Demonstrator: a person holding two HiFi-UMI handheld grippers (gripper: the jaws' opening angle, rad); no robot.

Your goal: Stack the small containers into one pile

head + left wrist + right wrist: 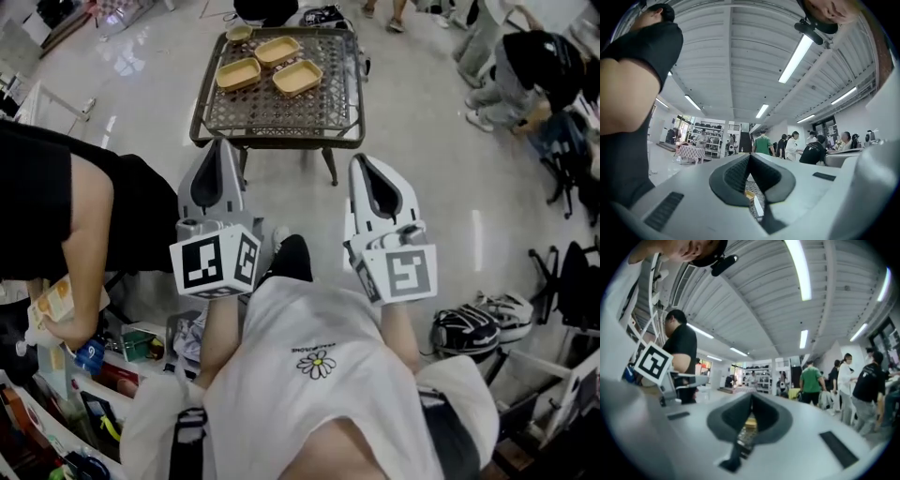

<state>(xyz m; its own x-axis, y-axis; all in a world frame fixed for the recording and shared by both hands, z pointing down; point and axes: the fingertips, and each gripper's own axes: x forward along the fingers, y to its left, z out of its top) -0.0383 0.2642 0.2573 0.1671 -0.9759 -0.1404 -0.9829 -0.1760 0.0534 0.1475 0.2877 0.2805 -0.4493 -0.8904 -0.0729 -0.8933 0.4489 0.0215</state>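
Observation:
Several shallow tan containers lie apart on a low table (281, 111) with a woven top; one (238, 73) at the left, one (277, 49) behind it, one (297, 77) at the right. My left gripper (222, 143) and right gripper (362, 160) are held side by side short of the table's near edge, both shut and empty. In the left gripper view the left gripper's (750, 157) pads meet, and a sliver of a tan container (749, 193) shows below them. The right gripper view shows the right gripper (751, 397) likewise closed, with a tan container (750, 422) beyond.
A person in black (56, 206) stands close at the left over shelves of packaged goods (84, 375). Sneakers (478, 328) lie on the floor at the right. Other people (525, 66) sit at the back right. A dark bag (323, 14) sits behind the table.

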